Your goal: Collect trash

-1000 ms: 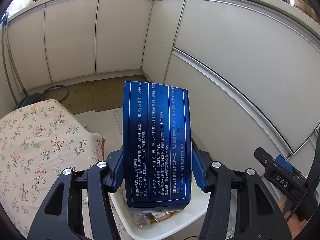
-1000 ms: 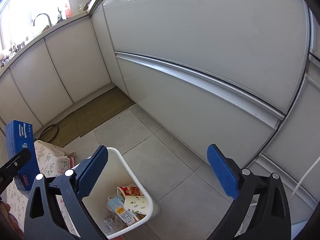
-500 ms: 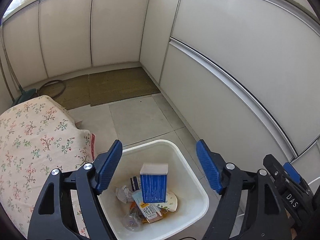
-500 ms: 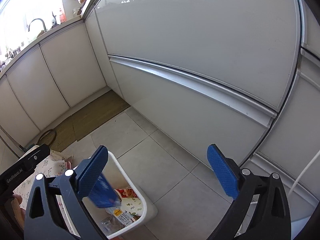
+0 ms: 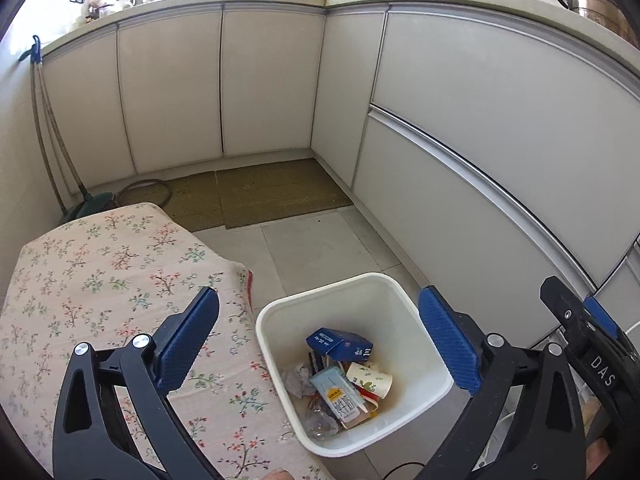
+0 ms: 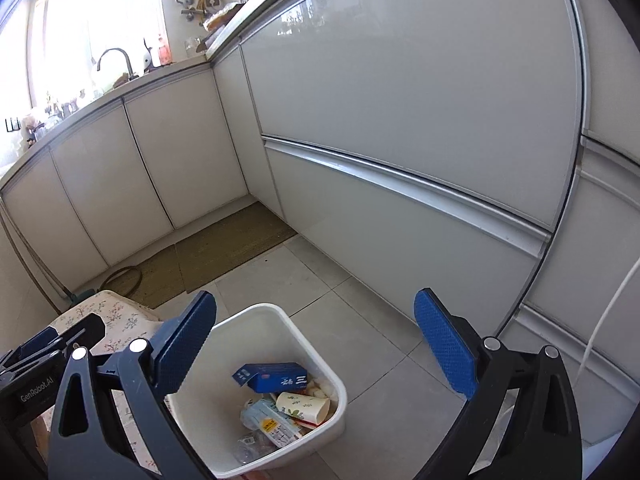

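A white bin (image 5: 434, 368) (image 6: 280, 322) stands on the tiled floor beside a floral-covered table (image 5: 100, 280). A blue box (image 5: 340, 344) (image 6: 276, 376) lies on top of the trash inside it, with a paper cup (image 5: 370, 378) (image 6: 302, 404) and wrappers around it. My left gripper (image 5: 320, 338) hangs above the bin with its jaws opening wide and nothing between them. My right gripper (image 6: 316, 346) is open and holds nothing, above and to the right of the bin.
White cabinet fronts (image 5: 480, 140) run along the back and right. A brown mat (image 5: 276, 192) lies on the floor in the corner. A broom (image 5: 52, 148) leans at the left wall. A white cable (image 6: 608, 312) hangs at the right.
The left gripper let go of the blue box, which dropped into the bin and came to rest on its side. Its jaws spread wider and both hands drew back, showing more of the kitchen.
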Demonstrator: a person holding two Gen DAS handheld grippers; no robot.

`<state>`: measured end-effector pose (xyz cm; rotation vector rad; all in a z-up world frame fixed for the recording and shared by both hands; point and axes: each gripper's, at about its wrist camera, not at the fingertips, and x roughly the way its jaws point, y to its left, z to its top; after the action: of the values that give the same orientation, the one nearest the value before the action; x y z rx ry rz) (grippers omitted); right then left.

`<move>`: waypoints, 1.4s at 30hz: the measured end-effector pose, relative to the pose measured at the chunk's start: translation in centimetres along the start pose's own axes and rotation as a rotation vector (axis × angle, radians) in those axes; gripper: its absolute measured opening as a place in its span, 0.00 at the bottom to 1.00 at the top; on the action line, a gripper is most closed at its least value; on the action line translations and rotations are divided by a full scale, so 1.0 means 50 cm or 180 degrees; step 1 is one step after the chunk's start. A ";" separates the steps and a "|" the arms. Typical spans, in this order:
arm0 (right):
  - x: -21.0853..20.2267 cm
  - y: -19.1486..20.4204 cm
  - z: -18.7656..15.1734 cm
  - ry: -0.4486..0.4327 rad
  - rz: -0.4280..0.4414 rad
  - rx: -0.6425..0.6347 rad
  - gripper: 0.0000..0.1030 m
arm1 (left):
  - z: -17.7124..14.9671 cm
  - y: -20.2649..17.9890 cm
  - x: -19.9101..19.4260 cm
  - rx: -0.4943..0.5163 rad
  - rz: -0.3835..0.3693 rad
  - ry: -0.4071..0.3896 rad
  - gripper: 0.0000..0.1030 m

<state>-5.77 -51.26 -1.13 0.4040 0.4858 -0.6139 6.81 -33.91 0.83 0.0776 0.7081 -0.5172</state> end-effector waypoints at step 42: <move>-0.203 0.262 -0.261 -0.0144 0.0558 -0.1035 0.94 | -0.225 0.282 -0.246 -0.0209 0.0466 -0.0179 0.93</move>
<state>-8.78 -30.51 -3.43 0.1214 0.4915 -0.3650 -1.09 -13.67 -1.36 0.0528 0.6584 -0.3544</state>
